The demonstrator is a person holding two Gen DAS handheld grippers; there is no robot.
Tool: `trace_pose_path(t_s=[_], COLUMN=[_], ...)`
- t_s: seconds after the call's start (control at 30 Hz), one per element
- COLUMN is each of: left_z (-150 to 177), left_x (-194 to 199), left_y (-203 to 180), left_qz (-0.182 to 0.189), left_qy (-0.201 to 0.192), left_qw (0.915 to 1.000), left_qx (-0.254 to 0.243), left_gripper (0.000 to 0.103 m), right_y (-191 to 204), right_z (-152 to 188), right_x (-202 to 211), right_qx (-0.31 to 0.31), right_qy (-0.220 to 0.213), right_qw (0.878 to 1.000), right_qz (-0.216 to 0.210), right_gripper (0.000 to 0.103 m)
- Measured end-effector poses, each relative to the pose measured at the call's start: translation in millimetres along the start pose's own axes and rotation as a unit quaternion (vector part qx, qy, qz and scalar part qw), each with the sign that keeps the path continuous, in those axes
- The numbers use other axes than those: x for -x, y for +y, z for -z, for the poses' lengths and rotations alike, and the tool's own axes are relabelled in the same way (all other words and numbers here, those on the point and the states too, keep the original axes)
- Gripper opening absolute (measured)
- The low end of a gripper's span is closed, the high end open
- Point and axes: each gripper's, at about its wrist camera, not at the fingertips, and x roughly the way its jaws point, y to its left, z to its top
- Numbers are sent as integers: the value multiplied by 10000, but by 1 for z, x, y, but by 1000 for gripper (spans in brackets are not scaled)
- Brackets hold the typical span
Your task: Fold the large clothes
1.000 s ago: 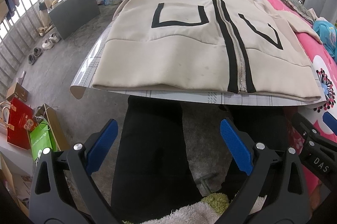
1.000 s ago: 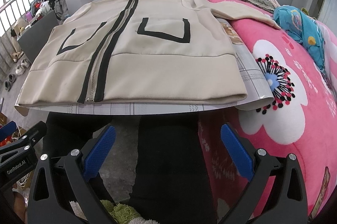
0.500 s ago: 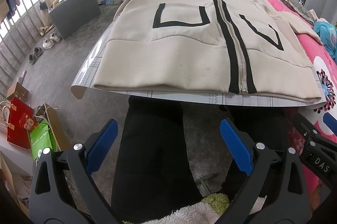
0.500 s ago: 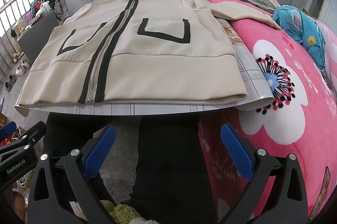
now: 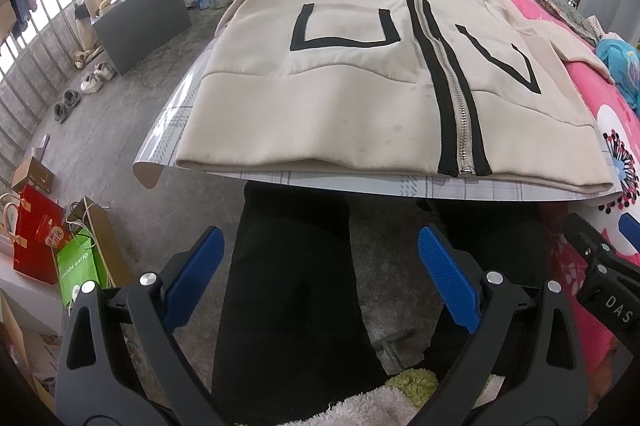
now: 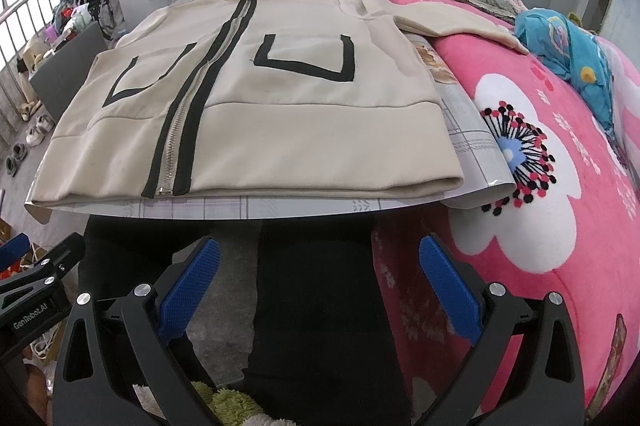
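Note:
A beige zip-up jacket (image 5: 340, 98) with black stripes along the zipper and black U and V marks lies flat, front up, on a grey checked table (image 5: 360, 182). Its hem faces me. In the right wrist view the jacket (image 6: 300, 134) shows one sleeve (image 6: 452, 20) stretched out onto the pink blanket. My left gripper (image 5: 320, 266) hangs open below the table's near edge, above a person's black trousers. My right gripper (image 6: 320, 270) is likewise open and empty, short of the hem.
A pink flowered blanket (image 6: 560, 166) covers the bed to the right, with a blue garment (image 6: 572, 50) on it. Red and green paper bags (image 5: 60, 250) stand on the floor at the left. Shoes (image 5: 94, 80) and a grey box (image 5: 140, 18) lie farther left.
Both views have shifted very slightly. The jacket lies as before and both grippers stay open.

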Motion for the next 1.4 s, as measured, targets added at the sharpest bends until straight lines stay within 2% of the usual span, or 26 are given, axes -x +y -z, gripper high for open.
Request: trace_pose_path(t_s=[0.6,1.0,1.13,1.27,1.4], left_z=[-11,-23,-25,-27,-39], left_x=[-15,-23,-21,-17,-21], left_y=[-3,-11,-7,11,24], left_qz=[-99,-124,163,982,1066], left_qy=[-82,-161,-376,-730,-649], left_qw=[9998,9994,9988,9925,9921], left_qx=[-157,-265,-261,30,103], left_gripper=[94,94,94,94,94], right_y=[-14,-25,-33,-45,-61], right_z=[-8,-15,-18,-25,-33], right_x=[-20,-38,-39,-36,-35], right_qx=[-47,-90,-124,-148,-246], right_qy=[115,202,130,-94,-325], right_qw=[9997,9996,9998,9998,9991], right_qz=[202,155,49,-42,-84], right_gripper=[98,98,98,98,98])
